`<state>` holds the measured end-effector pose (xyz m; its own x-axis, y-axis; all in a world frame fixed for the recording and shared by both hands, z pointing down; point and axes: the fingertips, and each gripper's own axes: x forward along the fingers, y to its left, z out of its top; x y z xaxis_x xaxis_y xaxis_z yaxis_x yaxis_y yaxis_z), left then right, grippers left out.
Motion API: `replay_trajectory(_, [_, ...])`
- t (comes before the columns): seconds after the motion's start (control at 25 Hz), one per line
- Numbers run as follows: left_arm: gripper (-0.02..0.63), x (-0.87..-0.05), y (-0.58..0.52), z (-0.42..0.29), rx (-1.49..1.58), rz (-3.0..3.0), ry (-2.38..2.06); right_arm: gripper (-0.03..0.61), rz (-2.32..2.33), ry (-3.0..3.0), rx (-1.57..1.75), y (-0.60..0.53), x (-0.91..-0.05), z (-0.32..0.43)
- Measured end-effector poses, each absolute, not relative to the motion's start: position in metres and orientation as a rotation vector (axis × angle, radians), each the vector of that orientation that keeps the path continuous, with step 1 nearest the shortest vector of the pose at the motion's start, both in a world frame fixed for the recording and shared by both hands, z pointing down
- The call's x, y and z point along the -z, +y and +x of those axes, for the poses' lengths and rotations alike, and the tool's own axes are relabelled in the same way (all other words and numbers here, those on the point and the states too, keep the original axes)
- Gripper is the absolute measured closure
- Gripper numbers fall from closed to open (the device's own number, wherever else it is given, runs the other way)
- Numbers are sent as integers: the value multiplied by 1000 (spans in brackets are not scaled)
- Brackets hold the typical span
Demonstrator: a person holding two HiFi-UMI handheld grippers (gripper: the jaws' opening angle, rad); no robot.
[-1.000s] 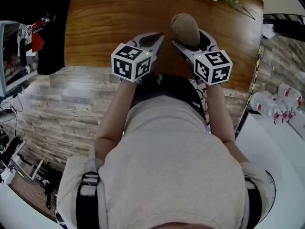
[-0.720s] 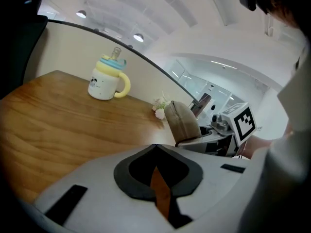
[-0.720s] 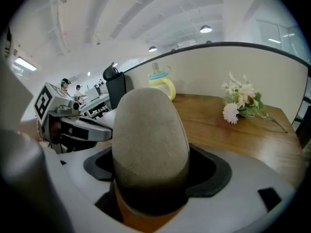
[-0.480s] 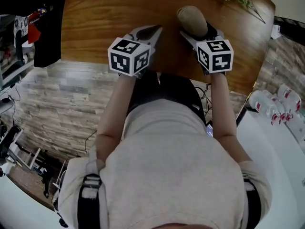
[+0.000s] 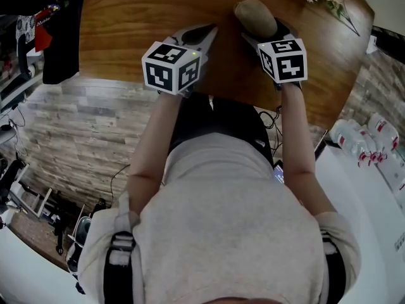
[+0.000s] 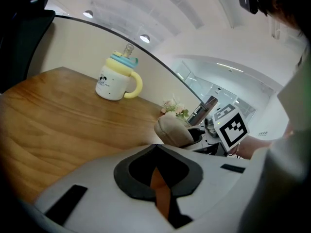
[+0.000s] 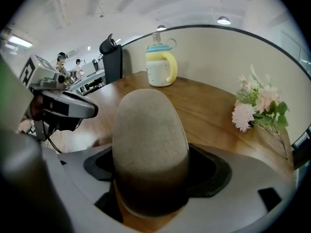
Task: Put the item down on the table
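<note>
Right gripper (image 7: 150,176) — jaws clasping the beige rounded item (image 7: 150,130) at its base; we judge it light, soft, non-slip; left gripper (image 6: 155,146) — jaws closed, empty

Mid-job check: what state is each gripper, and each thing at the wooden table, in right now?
Left gripper: shut, empty.
Right gripper: shut on the beige rounded lump.
Beige rounded lump: clamped between the jaws over the table, not released.
White mug with yellow handle and blue lid: upright on the table, lid on.
Pink-and-white flower sprig: lying on the table.
</note>
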<state>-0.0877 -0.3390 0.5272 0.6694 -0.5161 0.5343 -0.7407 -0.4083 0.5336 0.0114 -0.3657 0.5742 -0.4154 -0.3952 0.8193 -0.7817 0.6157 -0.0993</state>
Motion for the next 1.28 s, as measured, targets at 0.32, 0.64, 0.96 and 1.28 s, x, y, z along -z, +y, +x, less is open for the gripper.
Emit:
replay_trajectory(0.32, [603,-533,-340,-89,-372,2087,-993,153,871,-1993,-614,-366,-589,8])
replay_trajectory(0.64, [602,-532,-337,-87,-352,2091,-979,156,844,-2006,-597,-364,-593,7])
replay_trajectory(0.96, [601,-524,-328,-79,-351,2111,-957,156,872,-2061,-585,-360,-583,3])
replay_trajectory(1.28, [601,-506,-314,-66,-355,2165,-926,156,934,-2187,-573,-358,-538,0])
